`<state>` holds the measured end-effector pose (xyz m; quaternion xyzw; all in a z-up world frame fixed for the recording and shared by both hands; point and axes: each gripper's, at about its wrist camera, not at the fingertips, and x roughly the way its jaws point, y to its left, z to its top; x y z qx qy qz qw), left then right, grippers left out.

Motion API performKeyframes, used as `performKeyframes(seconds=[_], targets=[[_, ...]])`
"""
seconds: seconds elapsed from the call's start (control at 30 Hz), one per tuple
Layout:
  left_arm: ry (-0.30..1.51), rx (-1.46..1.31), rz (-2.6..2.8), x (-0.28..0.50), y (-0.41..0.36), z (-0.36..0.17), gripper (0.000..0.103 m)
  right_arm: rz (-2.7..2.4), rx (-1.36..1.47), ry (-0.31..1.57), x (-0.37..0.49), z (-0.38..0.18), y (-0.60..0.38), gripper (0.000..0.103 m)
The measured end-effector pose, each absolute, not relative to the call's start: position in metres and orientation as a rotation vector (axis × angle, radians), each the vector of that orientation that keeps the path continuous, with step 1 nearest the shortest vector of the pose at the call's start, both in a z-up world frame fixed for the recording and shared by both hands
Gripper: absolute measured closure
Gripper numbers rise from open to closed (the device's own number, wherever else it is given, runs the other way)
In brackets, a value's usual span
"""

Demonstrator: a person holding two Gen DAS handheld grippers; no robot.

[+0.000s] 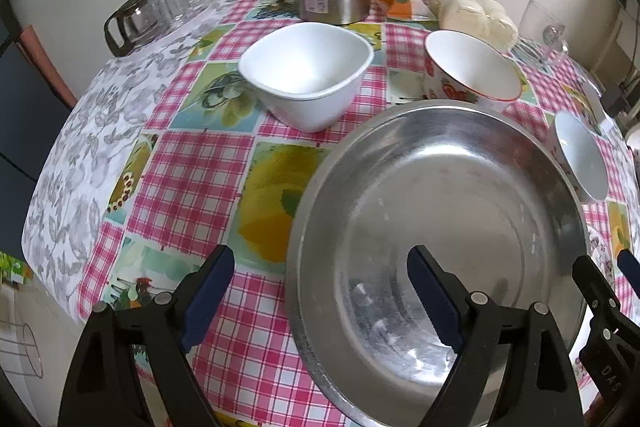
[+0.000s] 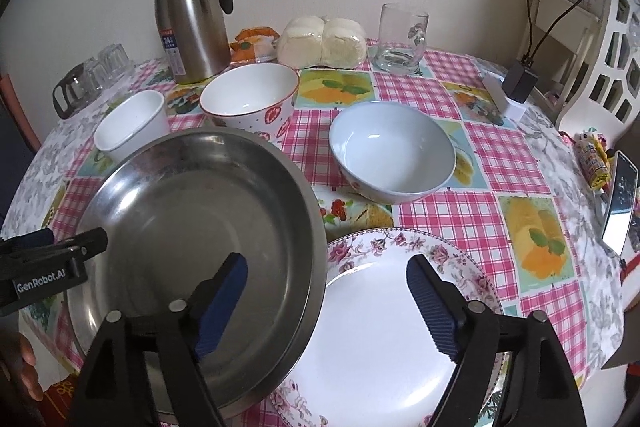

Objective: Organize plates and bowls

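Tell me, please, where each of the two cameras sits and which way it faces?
Left wrist: on the left tool, facing down at the metal pan; its own open fingers show, plus the right tool.
Right wrist: on the right tool, over pan and floral plate; the left tool shows.
Shared: pan, bowls, flask.

Big steel plate (image 2: pixel 192 211) overlapping floral plate (image 2: pixel 384 315); square white bowl (image 1: pixel 306 75), red-patterned bowl (image 1: pixel 472 71), pale blue-white bowl (image 2: pixel 394 151) upright behind.

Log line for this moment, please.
left gripper: open, straddles steel pan rim | right gripper: open, over pan edge and floral plate | pan overlaps plate | three bowls unstacked
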<state>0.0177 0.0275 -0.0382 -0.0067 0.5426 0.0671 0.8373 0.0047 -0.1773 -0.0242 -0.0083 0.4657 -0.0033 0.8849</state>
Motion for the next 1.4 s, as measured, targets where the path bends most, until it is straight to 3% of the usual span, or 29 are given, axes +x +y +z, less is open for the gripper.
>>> performKeyframes(seconds=[0.17,0.4,0.5,1.4], targets=[[1.121,-0.009,0.114,0.017,0.023,-0.034,0.011,-0.015,-0.011,0.952,0.004,-0.022,-0.18,0.001],[1.071,-0.065,0.056,0.015,0.019,-0.023,0.009,-0.048,0.049,0.93,0.004,-0.014,-0.2,0.0],[1.04,-0.074,0.027,0.014,0.012,-0.018,0.001,-0.074,0.09,0.922,0.003,-0.01,-0.215,0.0],[1.084,0.019,-0.355,0.028,-0.149,-0.012,0.0,-0.39,0.474,1.038,-0.018,-0.044,-0.368,0.0]])
